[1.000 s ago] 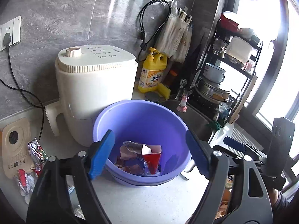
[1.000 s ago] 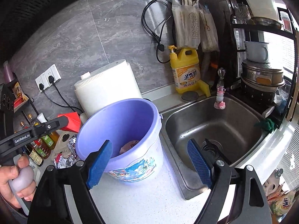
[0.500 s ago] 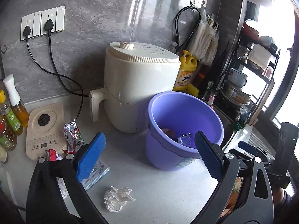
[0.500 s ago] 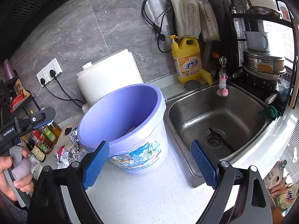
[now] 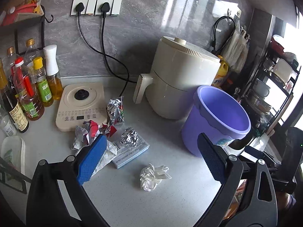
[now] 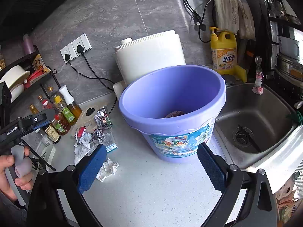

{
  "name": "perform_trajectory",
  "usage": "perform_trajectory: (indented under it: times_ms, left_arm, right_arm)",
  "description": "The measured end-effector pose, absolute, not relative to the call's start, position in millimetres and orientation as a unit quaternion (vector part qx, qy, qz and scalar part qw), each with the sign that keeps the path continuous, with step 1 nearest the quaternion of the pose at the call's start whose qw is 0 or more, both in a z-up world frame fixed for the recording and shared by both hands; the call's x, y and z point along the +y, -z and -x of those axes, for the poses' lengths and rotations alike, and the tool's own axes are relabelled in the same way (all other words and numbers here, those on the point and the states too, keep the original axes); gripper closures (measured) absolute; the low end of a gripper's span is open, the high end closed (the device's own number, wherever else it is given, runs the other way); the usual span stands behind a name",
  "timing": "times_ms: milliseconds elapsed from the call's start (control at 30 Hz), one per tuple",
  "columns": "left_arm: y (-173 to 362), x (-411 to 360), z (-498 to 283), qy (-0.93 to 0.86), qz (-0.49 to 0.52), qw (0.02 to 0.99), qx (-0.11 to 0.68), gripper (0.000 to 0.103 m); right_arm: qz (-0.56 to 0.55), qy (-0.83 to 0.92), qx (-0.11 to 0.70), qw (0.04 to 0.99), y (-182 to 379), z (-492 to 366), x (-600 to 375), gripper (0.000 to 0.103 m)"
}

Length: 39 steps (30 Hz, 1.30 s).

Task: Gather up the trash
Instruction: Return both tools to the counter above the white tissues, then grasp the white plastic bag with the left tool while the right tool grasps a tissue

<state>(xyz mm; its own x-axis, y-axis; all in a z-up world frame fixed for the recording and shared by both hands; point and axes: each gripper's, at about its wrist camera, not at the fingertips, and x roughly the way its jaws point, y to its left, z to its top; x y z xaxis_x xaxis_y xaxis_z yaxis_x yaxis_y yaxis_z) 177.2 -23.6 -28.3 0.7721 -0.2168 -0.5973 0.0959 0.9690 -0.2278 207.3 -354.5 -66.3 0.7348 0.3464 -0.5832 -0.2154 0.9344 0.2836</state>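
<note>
The left gripper [image 5: 151, 158] stands wide apart and empty; the right gripper [image 6: 151, 167] is opening, nothing between its pads. Nearest, at 6 o'clock of the left view, lies 1 crumpled tissue [image 5: 153, 176]: light, soft, best pinched across its bulk. Beyond, at 10 o'clock, sit a foil ball [image 5: 129, 137] and wrappers [image 5: 89, 134], crushable and probably slippery. The purple bucket [image 5: 200, 124] waits at 2 o'clock.

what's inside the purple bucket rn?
In the right wrist view, the purple bucket shows one crumpled pinkish scrap low inside. Its near wall hides the rest of the bottom, and the left wrist view shows only bare inner wall.
</note>
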Motion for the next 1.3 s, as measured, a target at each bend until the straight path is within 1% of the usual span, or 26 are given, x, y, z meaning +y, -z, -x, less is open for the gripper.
perform_trajectory:
  times_ms: [367, 500, 600, 667, 867, 933, 1033, 1200, 1300]
  left_arm:
    - [57.4, 15.9, -155.5, 0.042, 0.138, 0.928, 0.343, 0.008]
    - [70.3, 24.1, -156.8, 0.027, 0.147, 0.923, 0.355, 0.013]
    - [82.1, 29.7, -159.9, 0.019, 0.154, 0.918, 0.366, 0.013]
    - [90.2, 33.3, -164.1, 0.014, 0.156, 0.914, 0.373, 0.015]
    - [118.3, 44.7, -183.1, 0.0, 0.17, 0.899, 0.405, 0.024]
    - [126.9, 48.2, -190.3, -0.004, 0.176, 0.894, 0.412, 0.029]
    - [138.6, 53.3, -202.3, -0.009, 0.189, 0.888, 0.42, 0.032]
    - [162.0, 56.5, -222.6, -0.019, 0.186, 0.878, 0.44, 0.037]
    - [176.8, 57.3, -232.3, -0.033, 0.165, 0.875, 0.454, 0.038]
  right_arm:
    - [-0.056, -0.238, 0.373, 0.895, 83.7, -209.8, -286.7, 0.017]
    - [-0.047, -0.255, 0.387, 0.885, 91.4, -213.8, -268.6, 0.019]
    - [-0.037, -0.268, 0.398, 0.877, 97.7, -218.3, -256.0, 0.022]
    - [-0.028, -0.279, 0.41, 0.868, 104.2, -222.4, -246.1, 0.028]
    - [-0.007, -0.305, 0.446, 0.841, 127.0, -234.9, -221.2, 0.036]
    - [0.001, -0.312, 0.455, 0.834, 133.4, -238.9, -213.9, 0.037]
    - [0.009, -0.32, 0.468, 0.824, 142.4, -246.3, -204.1, 0.039]
    - [0.021, -0.326, 0.482, 0.813, 157.2, -260.2, -192.6, 0.042]
    - [0.035, -0.329, 0.489, 0.807, 165.1, -268.8, -185.8, 0.046]
